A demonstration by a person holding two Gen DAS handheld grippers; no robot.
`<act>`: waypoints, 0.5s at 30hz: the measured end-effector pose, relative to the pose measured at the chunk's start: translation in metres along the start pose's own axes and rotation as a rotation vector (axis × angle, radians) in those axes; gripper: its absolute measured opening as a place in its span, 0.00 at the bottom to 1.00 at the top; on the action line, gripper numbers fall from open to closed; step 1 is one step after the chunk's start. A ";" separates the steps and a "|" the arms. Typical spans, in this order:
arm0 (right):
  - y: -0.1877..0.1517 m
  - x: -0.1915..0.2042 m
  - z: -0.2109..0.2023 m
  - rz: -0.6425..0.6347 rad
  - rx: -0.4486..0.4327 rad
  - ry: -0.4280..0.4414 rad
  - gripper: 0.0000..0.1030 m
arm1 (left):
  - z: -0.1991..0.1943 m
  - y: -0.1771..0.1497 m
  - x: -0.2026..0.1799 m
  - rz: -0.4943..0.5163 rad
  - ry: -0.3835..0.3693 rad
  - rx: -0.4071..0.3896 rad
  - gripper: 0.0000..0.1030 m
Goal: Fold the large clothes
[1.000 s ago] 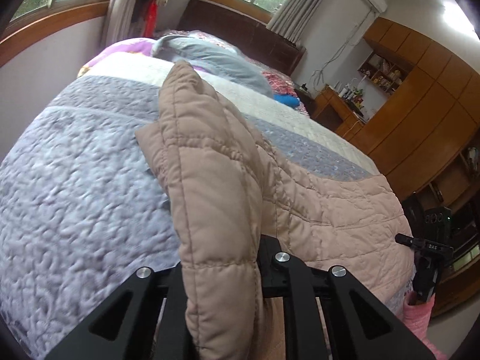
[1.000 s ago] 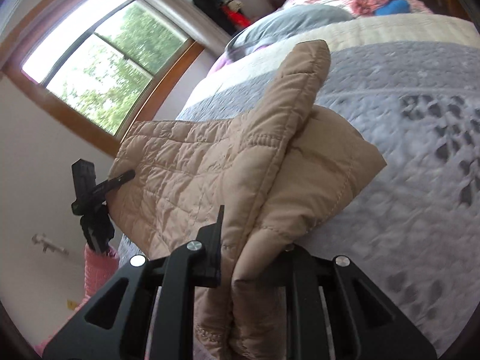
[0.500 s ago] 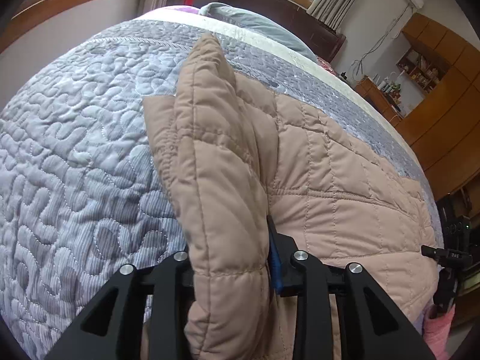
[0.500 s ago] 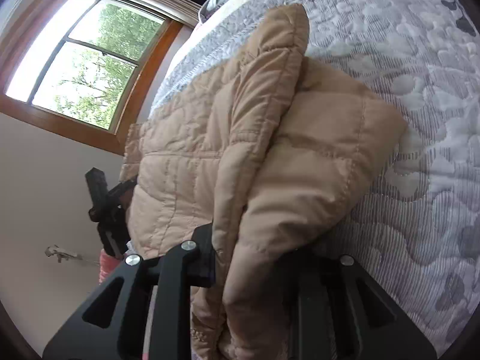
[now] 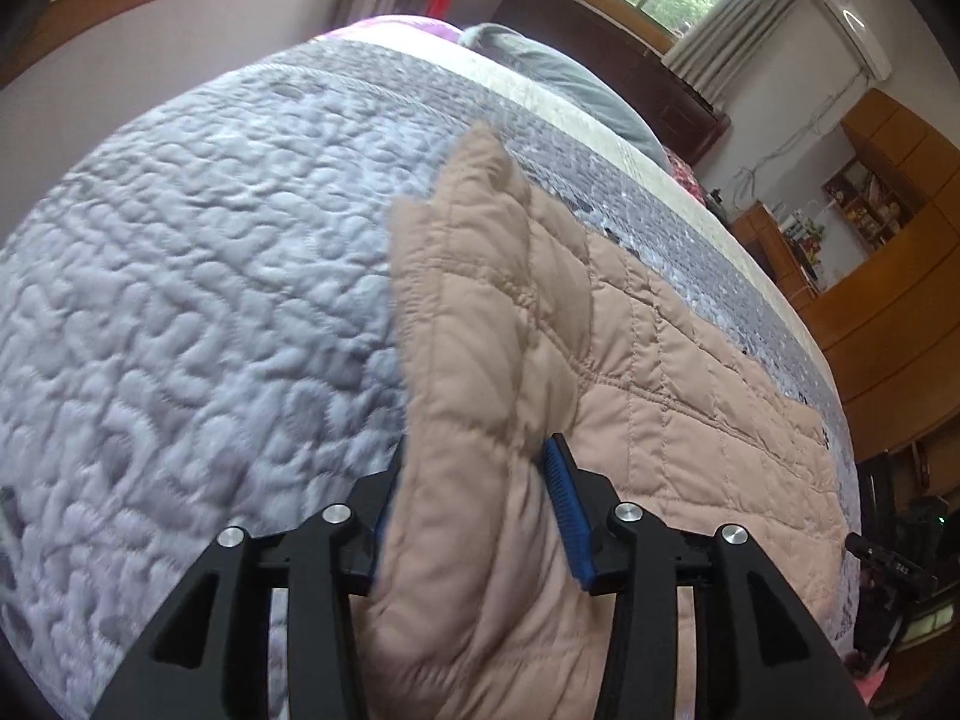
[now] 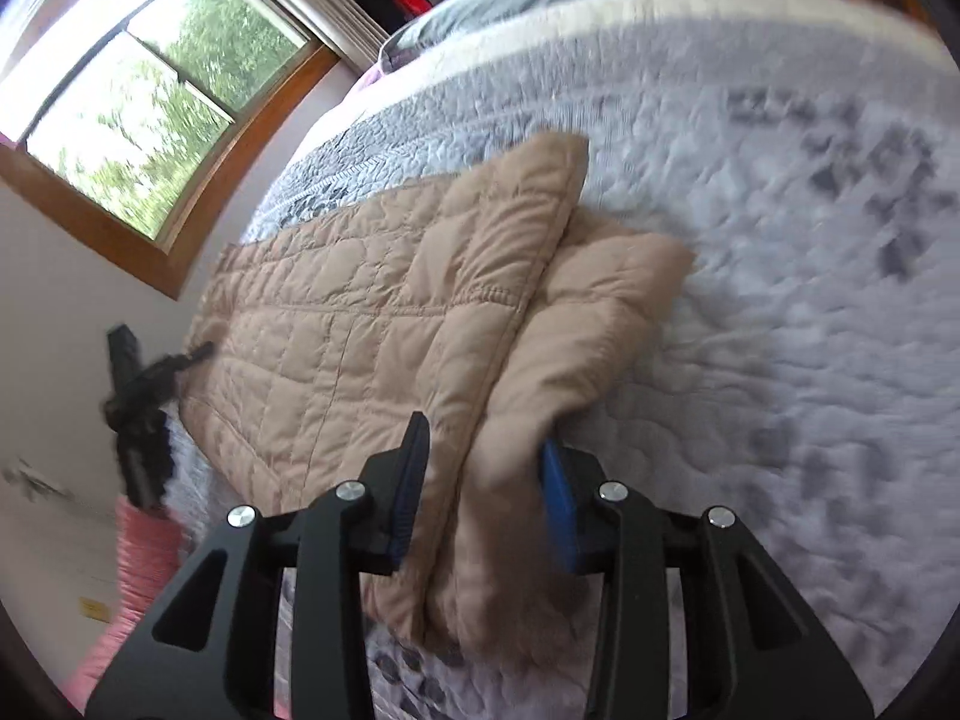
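Both grippers sit low at the near edge of the bed. My left gripper (image 5: 474, 510) has its jaws spread wide, with a thick fold of the tan puffy coat (image 5: 648, 396) lying loose between them, not squeezed. My right gripper (image 6: 483, 495) is wide too, around the coat's folded sleeve (image 6: 600, 312). I think I opened them to let the fold drop flat. The coat lies on the grey quilt (image 5: 198, 300), one side laid over its middle, so it can be folded smaller next.
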State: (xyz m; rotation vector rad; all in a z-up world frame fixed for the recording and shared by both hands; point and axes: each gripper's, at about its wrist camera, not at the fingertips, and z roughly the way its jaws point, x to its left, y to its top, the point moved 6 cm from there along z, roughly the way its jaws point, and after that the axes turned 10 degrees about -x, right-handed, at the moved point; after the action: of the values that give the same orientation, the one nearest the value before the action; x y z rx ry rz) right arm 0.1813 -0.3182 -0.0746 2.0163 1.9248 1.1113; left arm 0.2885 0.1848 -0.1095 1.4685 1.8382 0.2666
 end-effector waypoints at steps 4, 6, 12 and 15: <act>-0.006 0.025 -0.024 -0.089 -0.007 0.039 0.27 | -0.040 -0.009 0.015 -0.030 0.072 -0.048 0.45; -0.013 0.037 -0.026 -0.125 0.015 0.037 0.24 | -0.058 -0.020 0.022 -0.060 0.107 -0.059 0.45; -0.039 0.050 -0.009 -0.166 0.090 0.025 0.22 | -0.087 -0.067 0.033 -0.181 0.120 -0.070 0.52; -0.050 0.046 0.004 -0.164 0.122 -0.005 0.21 | -0.090 -0.093 0.035 -0.245 0.093 -0.077 0.52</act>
State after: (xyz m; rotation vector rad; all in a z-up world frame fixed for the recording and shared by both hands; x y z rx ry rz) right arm 0.1388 -0.2662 -0.0874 1.8739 2.1592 0.9712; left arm 0.1574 0.2121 -0.1158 1.1817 2.0369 0.2851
